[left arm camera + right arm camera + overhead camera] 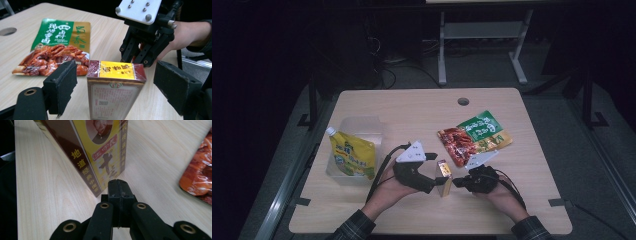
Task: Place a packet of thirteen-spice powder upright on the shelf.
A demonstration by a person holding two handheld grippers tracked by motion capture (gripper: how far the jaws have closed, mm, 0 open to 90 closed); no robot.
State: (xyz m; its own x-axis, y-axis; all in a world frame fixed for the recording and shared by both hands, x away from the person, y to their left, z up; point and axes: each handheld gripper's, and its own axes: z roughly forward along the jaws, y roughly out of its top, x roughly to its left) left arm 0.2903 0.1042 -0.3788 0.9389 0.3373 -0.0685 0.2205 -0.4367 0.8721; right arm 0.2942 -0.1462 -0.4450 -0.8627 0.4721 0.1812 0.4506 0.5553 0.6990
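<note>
left claw [117, 87] wide apart around the upright seasoning box [115, 90] | right claw [118, 187] pressed together, steadying its face | tip: close on the narrow sides, squarely, low down

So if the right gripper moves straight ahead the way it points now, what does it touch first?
Most likely the small upright box. The right gripper, jaws pressed together, points at the box's lower edge from very close. Whether it already touches is unclear.
</note>
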